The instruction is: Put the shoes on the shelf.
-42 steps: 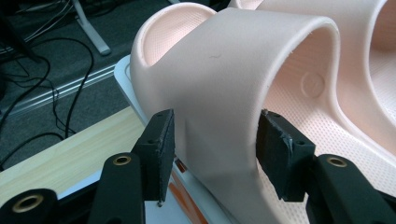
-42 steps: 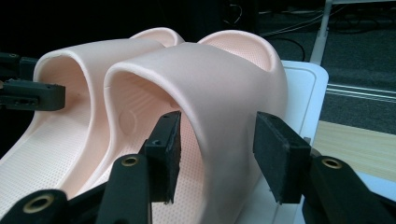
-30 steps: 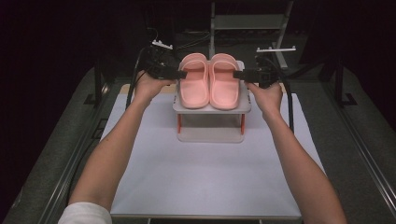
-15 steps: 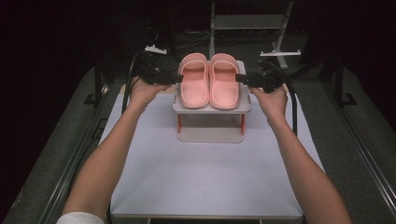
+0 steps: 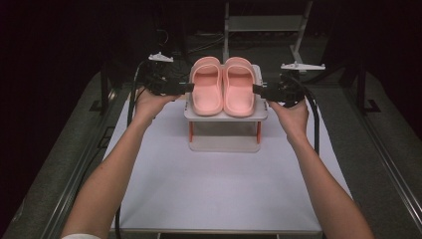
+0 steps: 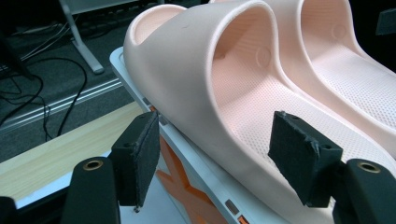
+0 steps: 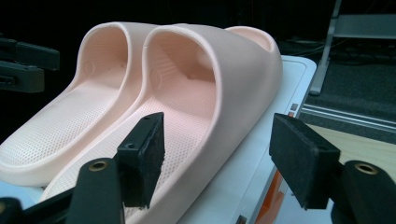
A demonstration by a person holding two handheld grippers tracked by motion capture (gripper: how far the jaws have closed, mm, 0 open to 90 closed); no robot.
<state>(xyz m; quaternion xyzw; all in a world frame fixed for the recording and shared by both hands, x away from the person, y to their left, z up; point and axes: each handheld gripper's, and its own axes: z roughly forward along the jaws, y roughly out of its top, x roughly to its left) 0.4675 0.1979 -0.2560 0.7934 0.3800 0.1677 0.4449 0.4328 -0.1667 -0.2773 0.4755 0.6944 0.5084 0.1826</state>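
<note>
Your left gripper (image 5: 188, 87) at centre left, your right gripper (image 5: 258, 89) at centre right, both jaws just opening around the pink slippers' (image 5: 224, 85) edges, pads not pressing, small rack (image 5: 225, 117) under them

High view: fixed above the person's side, facing forward and down toward 12 o'clock over the whole table (image 5: 219, 199). Left gripper view: rides close in, level with the stand (image 6: 196, 154), facing the left slipper (image 6: 210, 84) from its outer side. Right gripper view: equally close, facing the right slipper (image 7: 219, 74). All three share both slippers.
</note>
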